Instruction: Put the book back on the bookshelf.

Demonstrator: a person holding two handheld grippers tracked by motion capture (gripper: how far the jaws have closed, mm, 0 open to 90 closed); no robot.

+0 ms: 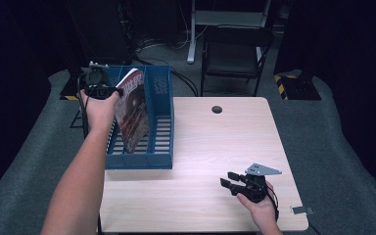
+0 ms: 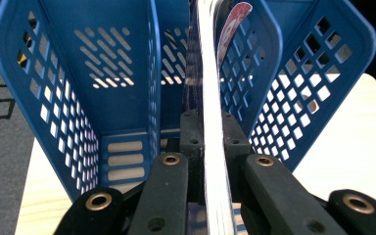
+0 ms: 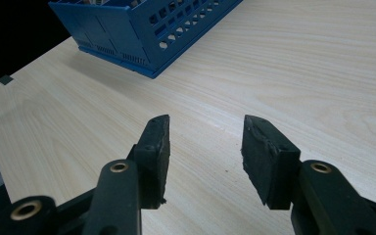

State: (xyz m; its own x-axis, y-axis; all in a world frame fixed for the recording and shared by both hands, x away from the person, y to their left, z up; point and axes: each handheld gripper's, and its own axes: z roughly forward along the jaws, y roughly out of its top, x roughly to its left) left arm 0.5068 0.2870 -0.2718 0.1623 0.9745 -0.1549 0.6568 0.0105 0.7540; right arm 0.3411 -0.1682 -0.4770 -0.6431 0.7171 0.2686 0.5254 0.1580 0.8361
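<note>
At the left of the high view, the left tongs [image 1: 108, 91] are raised above the back left part of the blue file rack [image 1: 159, 88], which stands on the left side of the counter [image 1: 215, 147]. They are clamped tight on a magazine [image 1: 132, 110], pinching it at its upper edge. The magazine hangs tilted from that grip, its top leaning toward the left hand [image 1: 99, 105] and its lower part down inside the rack, in the slot between two of the upright dividers. Its dark red cover faces right.

In the left gripper view the magazine [image 2: 213, 122] is seen edge-on, a thin white band of pages running straight up between the two black jaws, which press on it from both sides. The left tongs [image 2: 210, 132] point into the rack [image 2: 78, 98]; a perforated divider stands to each side of the magazine, and the curled cover tip shows near the top.

Farther right, the bare middle of the counter carries a small dark round hole near its back edge.

At the right, the right tongs [image 1: 228, 182] rest low at the front right of the counter, well apart from the rack and the magazine. In the right gripper view the right tongs [image 3: 204, 147] stand about half apart with nothing between the pads, only pale wood beneath them, and a corner of the rack [image 3: 142, 29] lies far off at the upper left.
</note>
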